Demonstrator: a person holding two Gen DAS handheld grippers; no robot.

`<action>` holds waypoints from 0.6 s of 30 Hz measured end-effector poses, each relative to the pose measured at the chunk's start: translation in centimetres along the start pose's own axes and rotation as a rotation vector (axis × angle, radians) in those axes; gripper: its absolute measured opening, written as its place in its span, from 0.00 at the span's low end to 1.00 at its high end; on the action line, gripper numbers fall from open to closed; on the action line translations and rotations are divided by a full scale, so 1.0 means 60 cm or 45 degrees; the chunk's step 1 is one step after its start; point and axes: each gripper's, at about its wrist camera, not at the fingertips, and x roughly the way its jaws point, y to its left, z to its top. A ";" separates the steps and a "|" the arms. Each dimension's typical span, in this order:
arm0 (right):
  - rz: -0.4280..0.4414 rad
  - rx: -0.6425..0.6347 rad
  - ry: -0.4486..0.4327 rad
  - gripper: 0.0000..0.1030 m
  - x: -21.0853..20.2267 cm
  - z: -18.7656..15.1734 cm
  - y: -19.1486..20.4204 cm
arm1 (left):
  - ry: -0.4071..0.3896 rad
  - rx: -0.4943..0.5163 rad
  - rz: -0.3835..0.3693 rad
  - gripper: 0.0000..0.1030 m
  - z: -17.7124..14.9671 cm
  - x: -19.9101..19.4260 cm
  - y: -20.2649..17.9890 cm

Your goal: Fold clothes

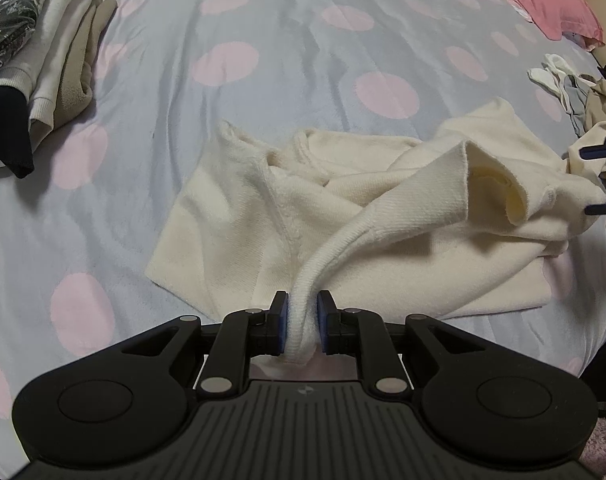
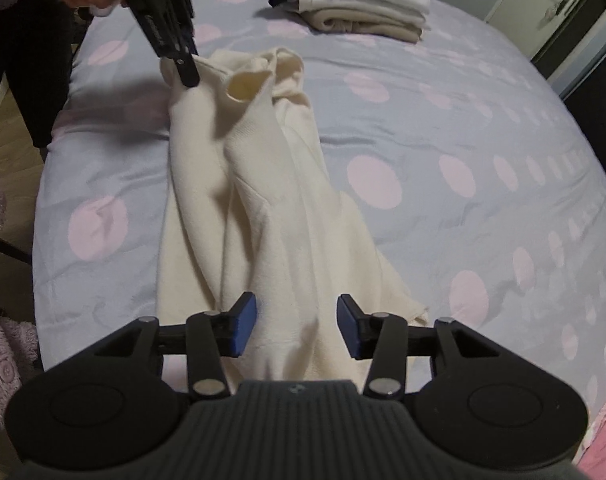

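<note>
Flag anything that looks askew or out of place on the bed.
The cream sweater lies bunched and twisted, one sleeve pulled across by the left gripper. Loose clothes sit tangled at the bed's edge, unlike the neat folded stack.

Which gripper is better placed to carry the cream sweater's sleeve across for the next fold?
Left. The left gripper is already shut on the sleeve of the cream sweater, while the right gripper is open above the sweater's body, holding nothing.

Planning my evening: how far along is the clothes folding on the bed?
Done: a stack of folded clothes sits on the dotted bedsheet. In hand: the left gripper pinches the cream knit sweater; the right gripper is open over it. Left: that sweater and a loose laundry pile.
</note>
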 end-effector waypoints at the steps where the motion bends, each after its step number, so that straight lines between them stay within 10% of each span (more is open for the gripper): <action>1: 0.011 0.003 0.005 0.43 0.003 0.000 -0.001 | 0.003 0.002 0.001 0.13 0.001 0.001 0.000; 10: 0.107 0.031 0.050 0.13 0.030 0.000 -0.013 | 0.002 0.023 -0.008 0.14 0.004 0.005 0.003; 18: 0.061 0.020 0.049 0.12 0.018 -0.005 0.005 | -0.045 0.197 -0.002 0.26 -0.018 -0.011 -0.016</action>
